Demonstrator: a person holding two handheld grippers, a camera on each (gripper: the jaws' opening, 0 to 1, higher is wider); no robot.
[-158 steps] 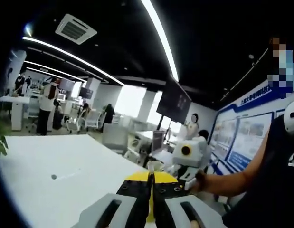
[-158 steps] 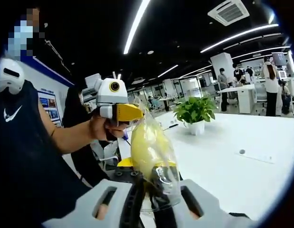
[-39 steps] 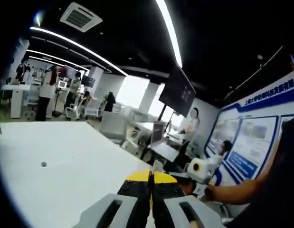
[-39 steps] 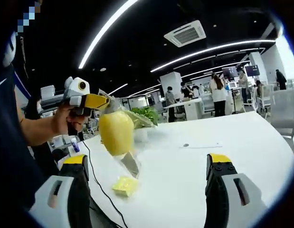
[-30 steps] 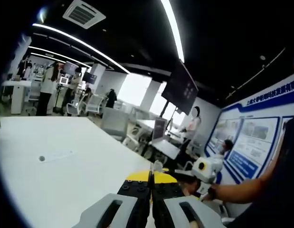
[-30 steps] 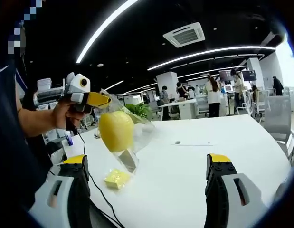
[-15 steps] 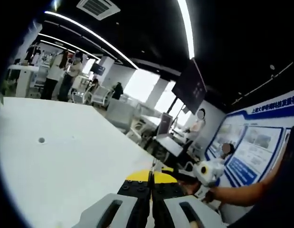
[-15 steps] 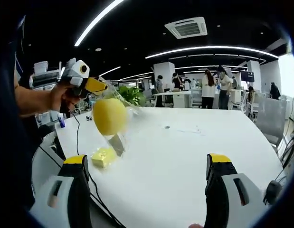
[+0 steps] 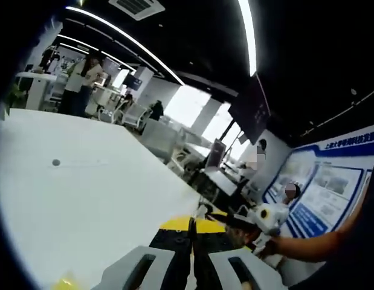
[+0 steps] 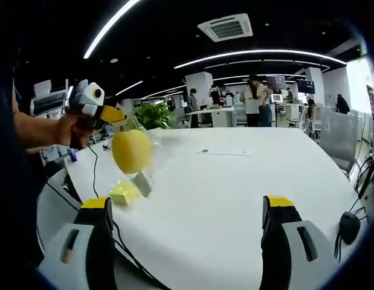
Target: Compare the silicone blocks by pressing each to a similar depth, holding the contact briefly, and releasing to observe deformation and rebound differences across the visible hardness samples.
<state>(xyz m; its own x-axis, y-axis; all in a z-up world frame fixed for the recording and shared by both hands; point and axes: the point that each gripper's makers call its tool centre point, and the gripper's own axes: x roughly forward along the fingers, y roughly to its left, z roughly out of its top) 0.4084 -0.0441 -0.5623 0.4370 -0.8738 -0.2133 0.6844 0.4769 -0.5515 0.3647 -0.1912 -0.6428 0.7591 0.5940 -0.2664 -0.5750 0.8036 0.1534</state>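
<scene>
In the right gripper view, my left gripper (image 10: 117, 115), held in a hand, is shut on the top of a clear plastic bag (image 10: 144, 158). The bag hangs above the white table (image 10: 235, 181) with a rounded yellow silicone block (image 10: 130, 151) inside. A flatter yellow block (image 10: 124, 193) lies on the table just under the bag. My right gripper (image 10: 188, 208) stands wide open with nothing between its jaws, to the right of the bag. In the left gripper view, my left gripper (image 9: 191, 228) shows shut jaws, and the right gripper (image 9: 266, 217) sits low right in a hand.
A potted plant (image 10: 153, 115) stands behind the bag. A black cable (image 10: 102, 181) runs along the table's left edge, and a dark round object (image 10: 349, 227) sits at the far right. A yellow scrap (image 9: 66, 282) lies low left. People stand at far desks.
My right gripper, shut on the bag's lower part 5.3 s ago, now stands open and apart from it. A yellow block has appeared on the table. Both views have swung.
</scene>
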